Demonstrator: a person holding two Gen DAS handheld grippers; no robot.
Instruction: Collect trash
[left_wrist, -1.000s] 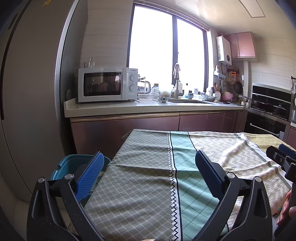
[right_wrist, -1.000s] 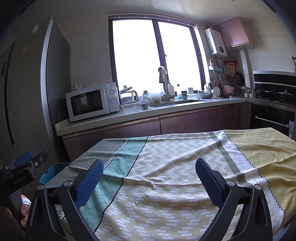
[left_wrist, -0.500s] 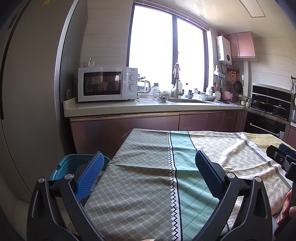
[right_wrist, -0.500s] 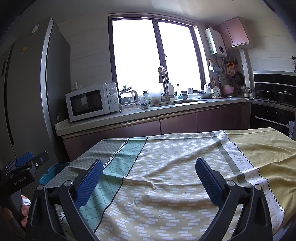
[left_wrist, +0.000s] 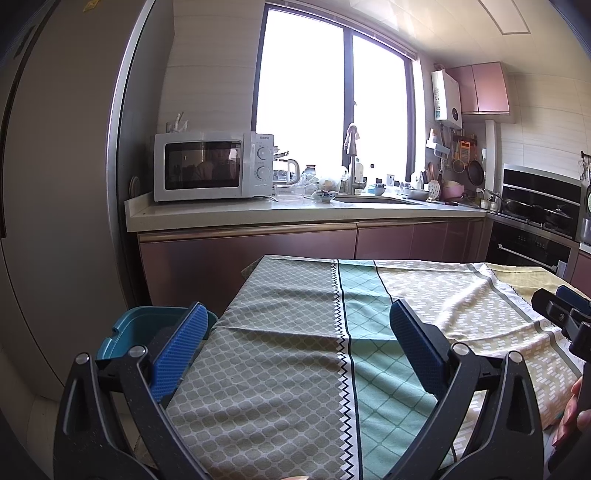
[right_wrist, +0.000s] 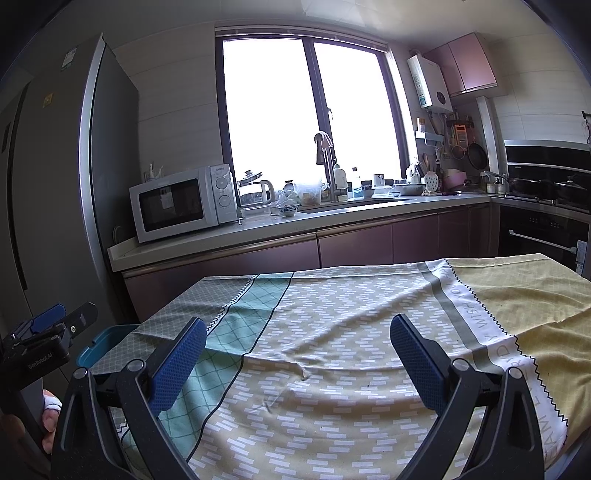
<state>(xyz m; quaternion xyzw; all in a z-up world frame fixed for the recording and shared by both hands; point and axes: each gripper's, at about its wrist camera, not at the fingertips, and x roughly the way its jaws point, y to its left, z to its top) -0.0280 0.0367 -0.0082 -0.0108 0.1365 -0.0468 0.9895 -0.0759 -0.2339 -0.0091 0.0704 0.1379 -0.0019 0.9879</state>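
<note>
left gripper (left_wrist: 295, 347) hovers over the near edge of the tablecloth (left_wrist: 295, 369), blue-padded fingers (left_wrist: 181, 347) spread wide, nothing between them. right gripper (right_wrist: 297, 354) same: over the cloth, fingers (right_wrist: 417, 365) wide apart, empty. each one shows in the other's view only as a cut-off black and blue part at the frame edge, with a bit of the person's hand (right_wrist: 50, 410) below it.

no loose trash can be made out on the tablecloth; in both views it looks bare, just wrinkled, with grey, teal, cream and yellow panels. printed lettering on the cloth's pale stripe (right_wrist: 476, 325) is partly readable only. the teal bin (left_wrist: 144, 332) sits on the floor just beside the left side of the tablecloth, mostly hidden behind the left gripper's finger; its inside is not visible. in the right wrist view only a corner of it (right_wrist: 107, 343) shows.

beyond the tablecloth: counter (left_wrist: 295, 216) with a white microwave (left_wrist: 212, 166), kettle (left_wrist: 288, 171), sink faucet (left_wrist: 352, 158) and small clutter too small to name. grey fridge (left_wrist: 55, 184) left of the tablecloth, cut off by the frame. black oven (left_wrist: 532, 221) at right, partly cut off.
</note>
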